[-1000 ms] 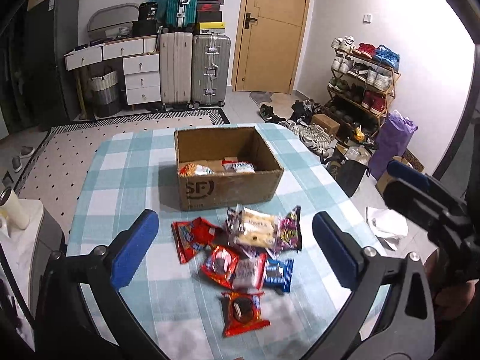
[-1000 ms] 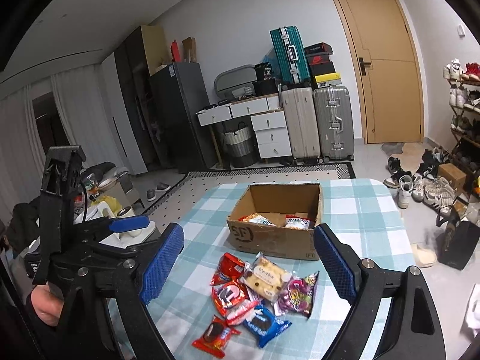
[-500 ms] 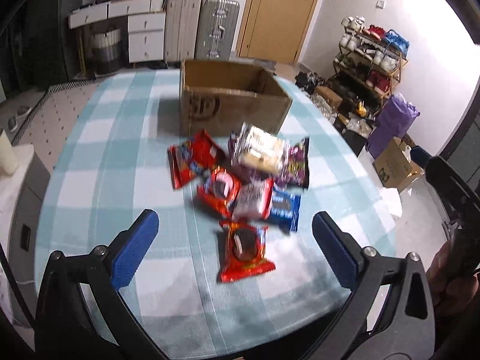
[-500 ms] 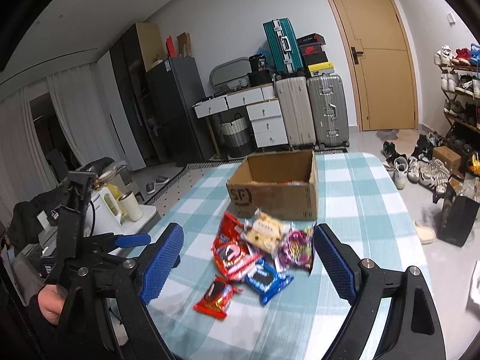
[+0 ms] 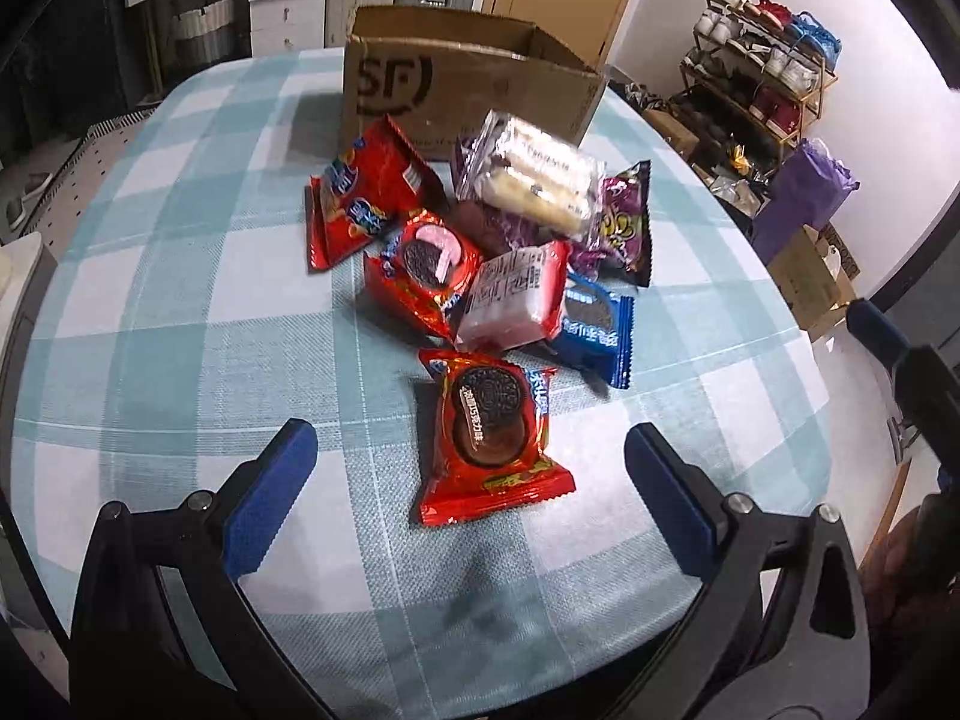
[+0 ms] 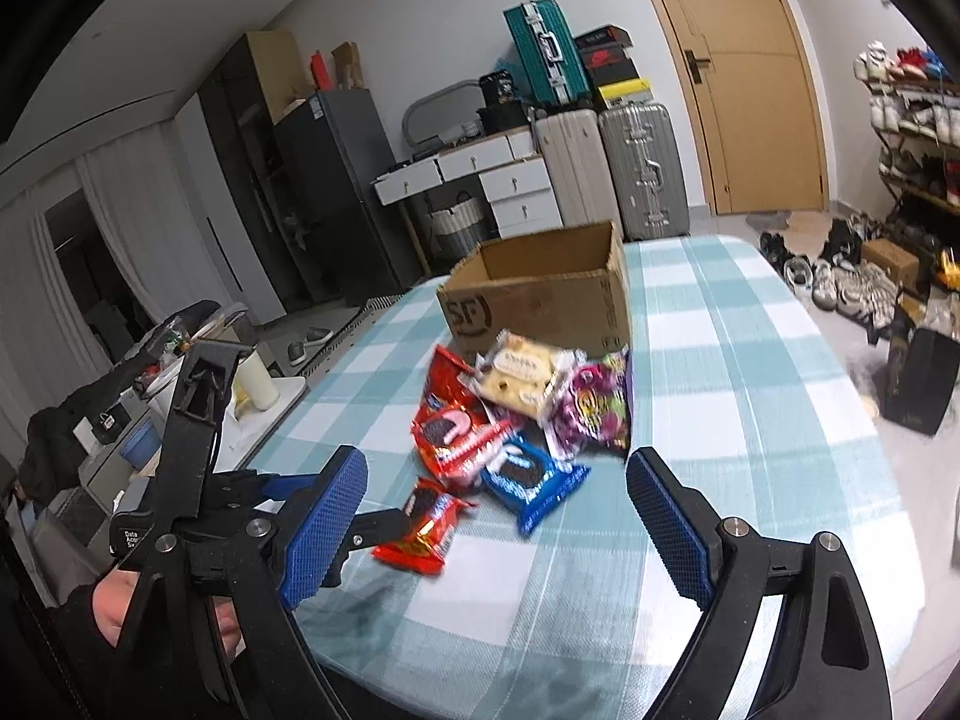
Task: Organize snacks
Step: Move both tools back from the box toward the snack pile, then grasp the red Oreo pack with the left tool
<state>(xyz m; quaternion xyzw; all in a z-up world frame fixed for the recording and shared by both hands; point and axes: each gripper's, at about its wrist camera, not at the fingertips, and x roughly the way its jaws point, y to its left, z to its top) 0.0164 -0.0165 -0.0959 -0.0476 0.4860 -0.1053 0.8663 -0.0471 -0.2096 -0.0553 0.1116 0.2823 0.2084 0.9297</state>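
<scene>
Right now the left gripper (image 5: pixel 465 468) hangs low over the checked tablecloth (image 5: pixel 180 312) with its blue pads spread wide, one on each side of a red cookie packet (image 5: pixel 489 435) that lies flat on the cloth; neither pad touches it. Just beyond that packet sits the pile of snacks (image 5: pixel 498 240): more red packets, a pink-and-white one, a blue cookie packet (image 5: pixel 591 324), a purple bag (image 5: pixel 624 222) and a clear pack of pale biscuits (image 5: pixel 534 180) on top. Behind the pile, touching its far edge, stands an open cardboard box (image 5: pixel 462 84).

The right gripper (image 6: pixel 495 516) is held above the near end of the table, its pads also wide apart and holding nothing. From this view the snacks (image 6: pixel 516 414) lie ahead between the pads, with the box (image 6: pixel 540 294) behind them and the left gripper low at the left.
</scene>
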